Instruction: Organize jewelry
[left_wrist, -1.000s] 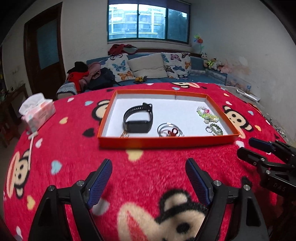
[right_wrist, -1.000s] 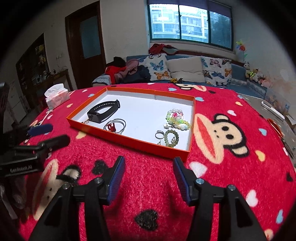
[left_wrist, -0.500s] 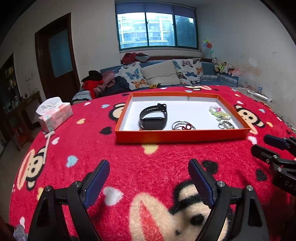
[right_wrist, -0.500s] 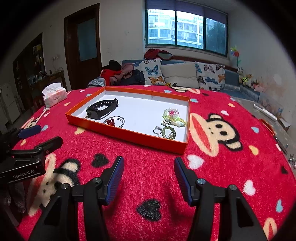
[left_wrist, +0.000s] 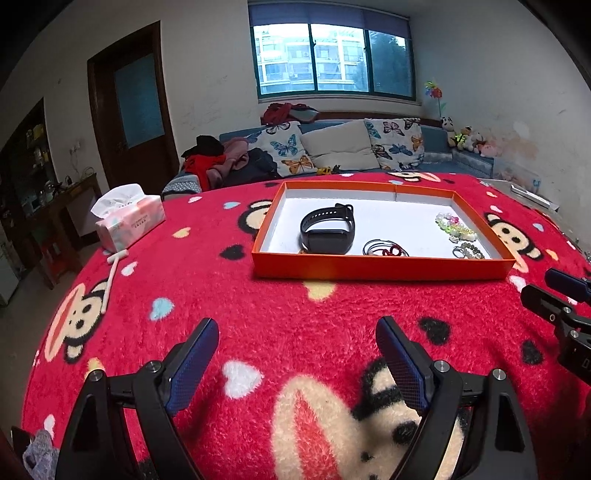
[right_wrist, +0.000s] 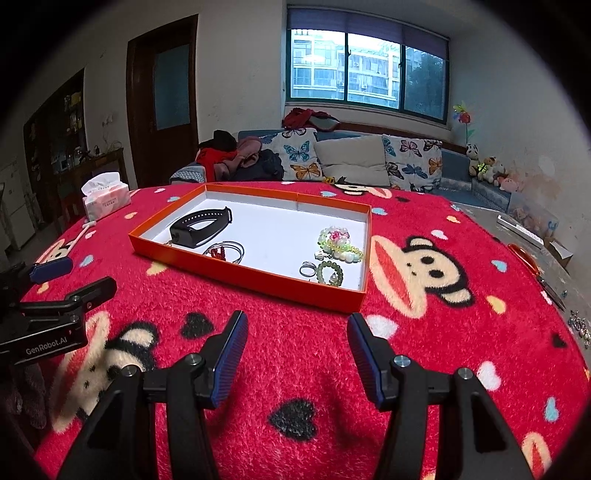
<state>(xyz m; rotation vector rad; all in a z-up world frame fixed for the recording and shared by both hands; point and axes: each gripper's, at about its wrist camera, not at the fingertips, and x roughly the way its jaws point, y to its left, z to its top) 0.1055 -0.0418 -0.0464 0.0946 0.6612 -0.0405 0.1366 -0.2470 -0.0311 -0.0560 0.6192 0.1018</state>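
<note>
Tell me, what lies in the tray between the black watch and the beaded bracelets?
Thin silver bangles with a red charm, then bare white tray floor, seen in the right wrist view.

- Blanket (right_wrist: 295, 347): shaggy red fleece, matt.
- Tray (right_wrist: 240, 271): smooth orange card walls, white matt floor.
- Watch (right_wrist: 199, 227): black, band matt, face glossy.
- Bead bracelets (right_wrist: 338, 242): glossy, translucent.
- Tissue pack (left_wrist: 131, 221): shiny plastic wrap, soft paper.

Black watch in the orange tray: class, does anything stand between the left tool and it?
Only the tray's near wall. The left tool hovers open and empty over bare red blanket, and no object lies on the stretch up to the tray. The black watch sits just behind that low wall, so the tool must clear it from above.
</note>
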